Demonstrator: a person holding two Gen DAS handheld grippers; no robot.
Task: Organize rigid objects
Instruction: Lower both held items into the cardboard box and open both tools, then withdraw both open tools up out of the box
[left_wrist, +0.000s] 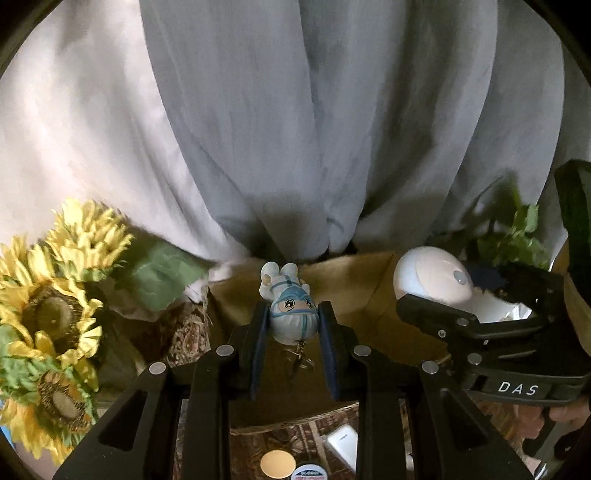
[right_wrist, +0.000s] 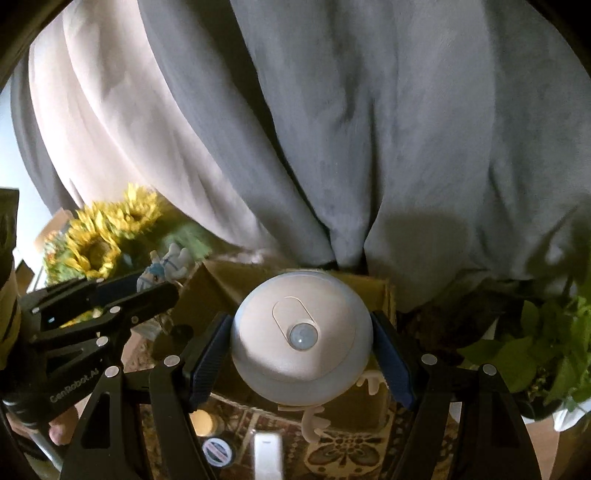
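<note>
The left gripper (left_wrist: 294, 325) is clamped on a small masked figurine (left_wrist: 291, 314), pinched between its blue pads (left_wrist: 258, 343) and held above a cardboard box (left_wrist: 354, 295). Just beside it, the right gripper (right_wrist: 301, 354) grips a round white sensor light (right_wrist: 301, 336), jaws spread wide around it. Sunflowers (left_wrist: 51, 314) stand to the left, grey curtains (left_wrist: 295, 129) behind.

I am seeing the sunflowers (left_wrist: 55, 314) smearing with blur at nine o'clock. My left claw's (left_wrist: 293, 325) pads are covering the figurine's (left_wrist: 291, 314) sides. The white box (left_wrist: 341, 448) is being cut off at six o'clock. The round lamp (right_wrist: 301, 336) is hiding the cardboard box (right_wrist: 218, 284) behind it, and its pale hanging parts (right_wrist: 314, 419) are too unclear to name.
</note>
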